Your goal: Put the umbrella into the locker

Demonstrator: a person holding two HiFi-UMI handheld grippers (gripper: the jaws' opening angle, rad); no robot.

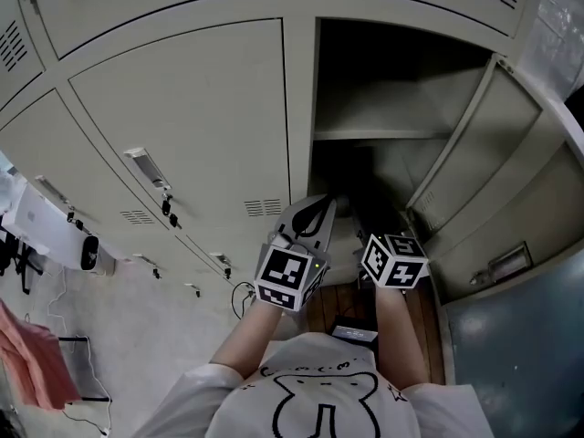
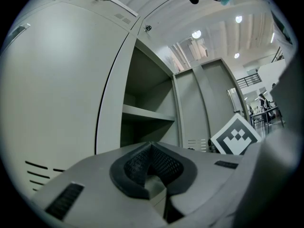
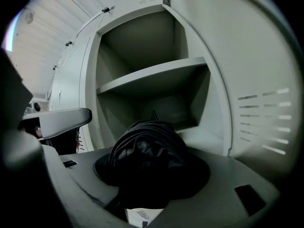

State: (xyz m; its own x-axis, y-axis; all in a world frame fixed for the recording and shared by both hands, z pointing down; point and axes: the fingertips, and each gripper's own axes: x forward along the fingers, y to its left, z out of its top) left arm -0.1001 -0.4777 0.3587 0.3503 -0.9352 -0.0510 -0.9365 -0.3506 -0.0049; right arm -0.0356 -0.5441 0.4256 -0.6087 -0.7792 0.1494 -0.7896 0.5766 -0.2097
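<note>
The right hand-held gripper clamps the folded black umbrella end-on, its long axis running straight ahead along the jaws into the open locker, below the shelf — the left hand-held gripper, closed and empty, hangs alongside.

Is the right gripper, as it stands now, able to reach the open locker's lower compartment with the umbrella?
Probably yes. The door stands wide open, and nothing visible lies between the umbrella in the right gripper and the space under the shelf.

Umbrella in right tool, before locker
</note>
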